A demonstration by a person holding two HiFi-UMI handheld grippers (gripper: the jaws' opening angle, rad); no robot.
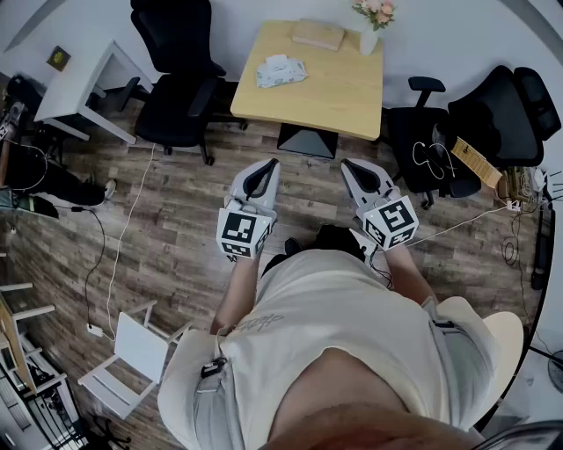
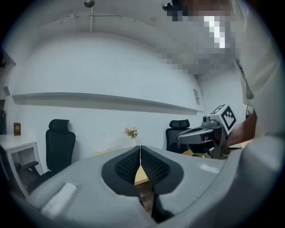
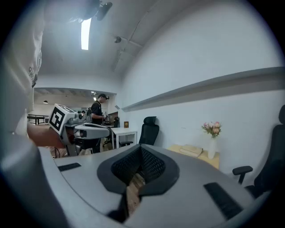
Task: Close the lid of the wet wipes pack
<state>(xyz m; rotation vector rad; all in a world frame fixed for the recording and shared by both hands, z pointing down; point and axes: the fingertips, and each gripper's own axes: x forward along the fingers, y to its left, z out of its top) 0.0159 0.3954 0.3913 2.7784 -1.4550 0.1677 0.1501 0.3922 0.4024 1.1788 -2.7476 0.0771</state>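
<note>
The wet wipes pack [image 1: 281, 70] lies on the near left part of a light wooden table [image 1: 343, 97], far ahead of me; its lid state is too small to tell. My left gripper [image 1: 261, 180] and right gripper [image 1: 354, 180] are held side by side above the wood floor, well short of the table. Both have their jaws pressed together with nothing between them. In the left gripper view the left gripper [image 2: 140, 155] points at the table's edge, with the right gripper [image 2: 202, 133] beside it. In the right gripper view the right gripper [image 3: 141, 156] shows the left gripper [image 3: 87, 130] at its left.
A flat wooden box [image 1: 318, 33] and a vase of flowers [image 1: 371, 25] stand at the table's far side. Black office chairs [image 1: 180, 83] flank the table on both sides [image 1: 479, 119]. A white desk [image 1: 84, 83] stands left. Cables [image 1: 123, 237] cross the floor. A person [image 3: 97, 116] stands far off.
</note>
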